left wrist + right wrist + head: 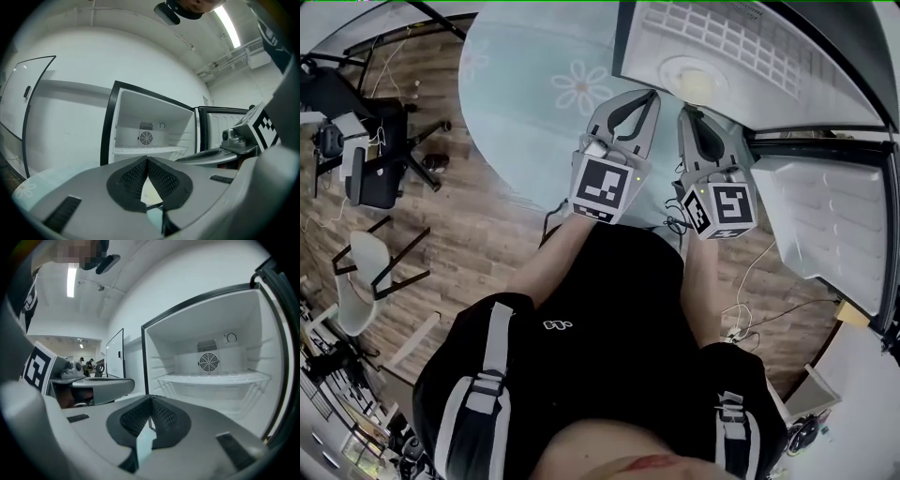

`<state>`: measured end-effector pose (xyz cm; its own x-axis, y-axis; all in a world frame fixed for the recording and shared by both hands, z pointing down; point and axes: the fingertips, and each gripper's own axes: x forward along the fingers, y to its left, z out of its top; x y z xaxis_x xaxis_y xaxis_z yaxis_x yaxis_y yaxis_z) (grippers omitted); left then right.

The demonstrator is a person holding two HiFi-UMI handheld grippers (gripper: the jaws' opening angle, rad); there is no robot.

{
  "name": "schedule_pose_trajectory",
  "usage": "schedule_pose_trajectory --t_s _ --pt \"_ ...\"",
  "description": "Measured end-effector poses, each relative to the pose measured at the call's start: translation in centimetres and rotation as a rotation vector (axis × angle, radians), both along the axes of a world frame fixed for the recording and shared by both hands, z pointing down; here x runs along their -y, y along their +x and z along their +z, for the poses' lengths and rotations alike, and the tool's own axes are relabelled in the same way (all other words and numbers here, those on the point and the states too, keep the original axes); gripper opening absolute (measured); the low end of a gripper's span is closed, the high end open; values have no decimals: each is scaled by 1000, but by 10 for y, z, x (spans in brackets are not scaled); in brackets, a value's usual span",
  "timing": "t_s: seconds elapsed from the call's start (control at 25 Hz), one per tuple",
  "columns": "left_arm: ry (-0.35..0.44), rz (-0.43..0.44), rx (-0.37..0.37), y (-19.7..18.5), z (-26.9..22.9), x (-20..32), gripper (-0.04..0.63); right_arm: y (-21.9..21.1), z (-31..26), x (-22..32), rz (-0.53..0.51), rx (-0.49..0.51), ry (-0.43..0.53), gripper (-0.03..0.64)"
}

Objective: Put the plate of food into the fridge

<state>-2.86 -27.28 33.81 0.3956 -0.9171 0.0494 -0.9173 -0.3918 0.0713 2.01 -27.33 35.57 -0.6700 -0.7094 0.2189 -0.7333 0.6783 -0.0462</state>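
Note:
In the head view a round pale plate (692,80) rests on a white shelf inside the open fridge (741,42), just beyond my fingertips. Nothing is between the shut jaws of my left gripper (652,94) or my right gripper (686,112), which are side by side in front of the fridge. The left gripper view has its closed pads (146,160) pointing at a white fridge compartment (150,131) with a round fan. The right gripper view shows closed pads (151,399) before the same compartment (211,366); its shelf looks bare. The plate is not seen in either gripper view.
The fridge door (825,220) stands open at the right. A teal rug with a flower print (544,84) covers the wooden floor in front. A black office chair (375,159) and a white chair (366,272) stand at the left. Cables (750,309) lie by my feet.

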Motion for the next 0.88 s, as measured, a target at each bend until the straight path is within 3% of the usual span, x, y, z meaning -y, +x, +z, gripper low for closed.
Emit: schedule_pose_trajectory --t_s 0.28,0.88 --pt "-42 37 52 8 16 -4 -11 -16 -8 1 -23 -83 79 2" --pt "-53 57 38 15 16 -9 -11 -13 -12 -4 -29 -76 86 2"
